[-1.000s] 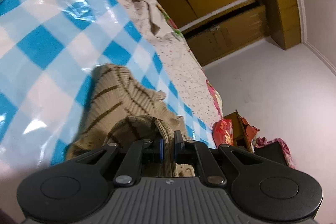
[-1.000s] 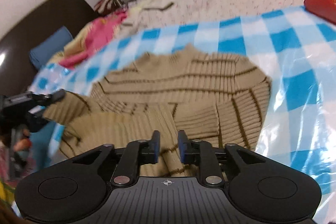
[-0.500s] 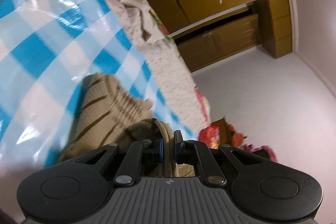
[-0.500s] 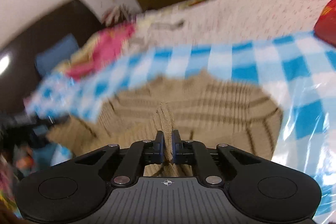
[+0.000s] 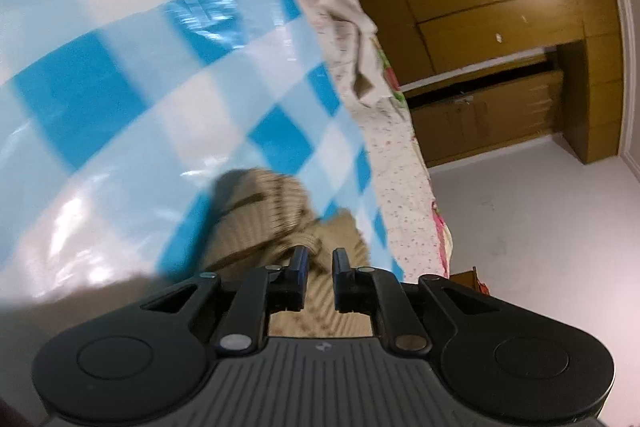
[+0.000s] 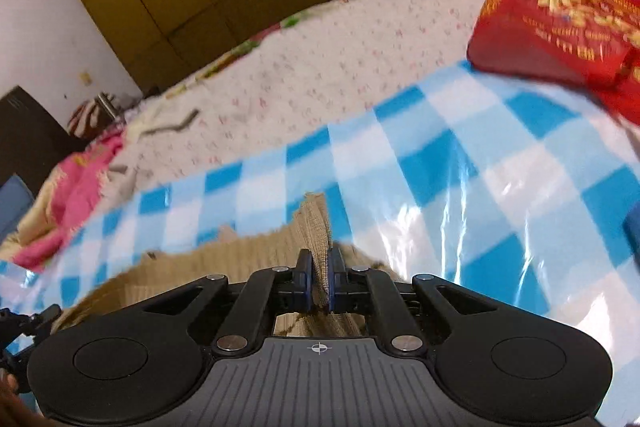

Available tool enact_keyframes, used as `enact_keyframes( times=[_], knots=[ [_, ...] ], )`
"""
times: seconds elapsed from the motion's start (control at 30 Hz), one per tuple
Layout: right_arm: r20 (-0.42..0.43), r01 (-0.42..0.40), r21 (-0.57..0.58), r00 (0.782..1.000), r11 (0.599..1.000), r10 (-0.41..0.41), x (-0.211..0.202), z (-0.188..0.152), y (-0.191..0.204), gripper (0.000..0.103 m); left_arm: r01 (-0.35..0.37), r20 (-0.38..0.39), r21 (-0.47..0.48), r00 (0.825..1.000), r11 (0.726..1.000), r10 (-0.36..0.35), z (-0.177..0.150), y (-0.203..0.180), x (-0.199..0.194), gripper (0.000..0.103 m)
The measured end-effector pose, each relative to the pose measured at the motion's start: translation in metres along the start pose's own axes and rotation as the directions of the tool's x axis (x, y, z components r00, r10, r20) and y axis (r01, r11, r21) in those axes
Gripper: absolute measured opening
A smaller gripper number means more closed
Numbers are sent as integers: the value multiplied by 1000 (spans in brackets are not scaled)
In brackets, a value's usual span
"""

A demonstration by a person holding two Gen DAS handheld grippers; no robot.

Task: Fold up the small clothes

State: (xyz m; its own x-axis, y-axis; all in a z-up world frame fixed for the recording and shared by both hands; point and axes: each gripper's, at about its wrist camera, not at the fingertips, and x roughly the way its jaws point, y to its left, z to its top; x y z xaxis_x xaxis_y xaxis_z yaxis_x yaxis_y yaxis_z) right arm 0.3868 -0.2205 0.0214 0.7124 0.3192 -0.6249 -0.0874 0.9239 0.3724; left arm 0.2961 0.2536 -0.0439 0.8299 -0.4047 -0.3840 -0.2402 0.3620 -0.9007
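Observation:
A beige ribbed sweater [image 5: 256,211] with brown stripes lies bunched on the blue-and-white checked plastic sheet [image 5: 120,99]. My left gripper [image 5: 319,259] has its jaws a little apart right over the sweater; the knit shows between them. In the right wrist view my right gripper [image 6: 319,267] is shut on a raised fold of the sweater [image 6: 316,227], which stands up between the pads. The rest of the sweater spreads low to the left. The left gripper also shows in the right wrist view [image 6: 28,319] at the far left edge.
The checked sheet [image 6: 460,163] covers a bed with a floral cover [image 6: 320,67]. A red printed bag [image 6: 560,27] lies at the right. Crumpled beige cloth [image 5: 344,23] and a pink blanket [image 6: 80,187] lie beyond the sheet. Wooden wardrobes [image 5: 480,7] stand behind.
My right gripper shut on a sweater fold and lifted it forward over the sheet. My left gripper's jaws opened a little; the sweater is more bunched below it.

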Motion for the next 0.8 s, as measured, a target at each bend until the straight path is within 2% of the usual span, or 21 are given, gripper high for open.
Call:
enact_keyframes(
  times=[0.1, 0.2, 0.37, 0.5, 0.63, 0.7, 0.8],
  knots=[
    [-12, -12, -14, 1000, 1000, 12, 2, -7, 0, 13, -15, 30, -25, 999, 1000, 16, 1, 11, -17, 26],
    [12, -9, -10, 1000, 1000, 9, -9, -6, 0, 13, -17, 37, -14, 999, 1000, 18, -2, 15, -33, 35],
    [28, -21, -45, 999, 999, 22, -43, -13, -1, 15, -52, -74, 104, 995, 993, 60, -29, 13, -39, 40],
    [-31, -21, -62, 999, 998, 19, -68, -42, -9, 21, -64, -117, 168, 990, 984, 84, -50, 13, -41, 40],
    [-126, -46, -28, 991, 999, 42, -78, -69, -19, 23, -73, -130, 163, 987, 984, 95, -63, 21, -52, 40],
    [-147, -74, -7, 987, 997, 72, -83, -79, -22, 35, -91, -133, 161, 985, 983, 113, -66, 24, -57, 39],
    [-166, -106, -13, 981, 994, 103, -84, -90, -22, 44, -128, -125, 181, 980, 975, 152, -70, 24, -62, 36]
  ],
)
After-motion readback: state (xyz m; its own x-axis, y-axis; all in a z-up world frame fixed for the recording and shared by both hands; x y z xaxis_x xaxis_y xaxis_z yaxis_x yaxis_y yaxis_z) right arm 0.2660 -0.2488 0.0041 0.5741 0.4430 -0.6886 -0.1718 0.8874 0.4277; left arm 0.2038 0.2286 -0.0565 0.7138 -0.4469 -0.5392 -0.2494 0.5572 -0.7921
